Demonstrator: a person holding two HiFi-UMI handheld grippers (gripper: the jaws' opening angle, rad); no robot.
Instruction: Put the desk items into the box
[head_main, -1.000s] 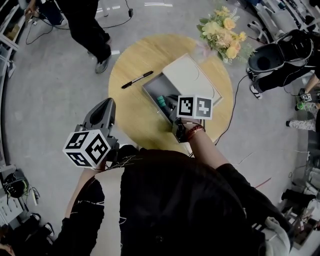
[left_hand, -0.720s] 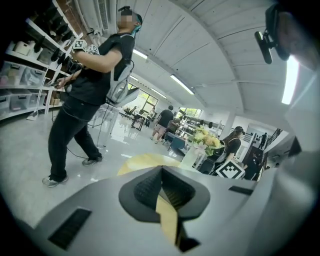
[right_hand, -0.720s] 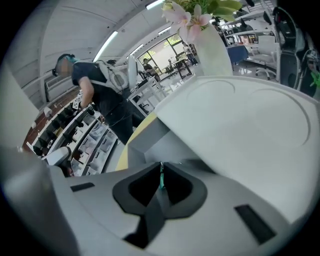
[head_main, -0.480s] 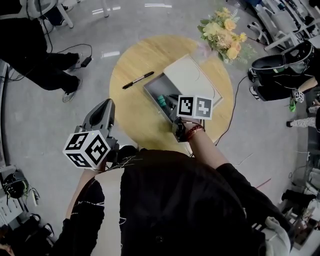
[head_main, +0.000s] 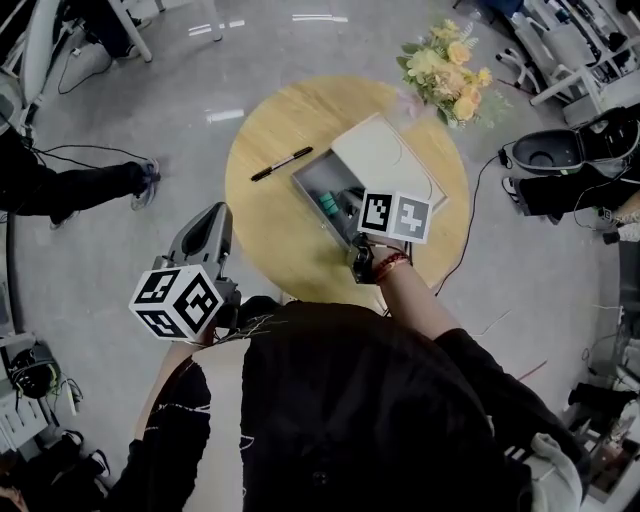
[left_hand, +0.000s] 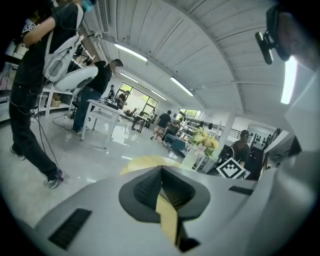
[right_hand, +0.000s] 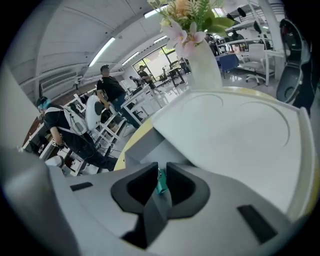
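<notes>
An open grey box (head_main: 318, 178) stands on the round yellow table (head_main: 270, 225), its pale lid (head_main: 385, 155) folded back. A teal item (head_main: 327, 204) lies inside it. A black pen (head_main: 281, 163) lies on the table left of the box. My right gripper (right_hand: 160, 172) hangs over the box under its marker cube (head_main: 395, 215). Its jaws have just been opening and stand slightly apart, with the teal item (right_hand: 160, 183) showing in the gap and no pad pressing on it. My left gripper (head_main: 210, 215) is held off the table's near left edge, shut and empty.
A vase of yellow and pink flowers (head_main: 445, 65) stands at the table's far right edge. Office chairs (head_main: 545, 150) and cables lie on the floor to the right. A person's leg (head_main: 80, 185) stretches over the floor at the left.
The person who stood beyond the table has moved away to the left. Both grippers have stayed in place.
</notes>
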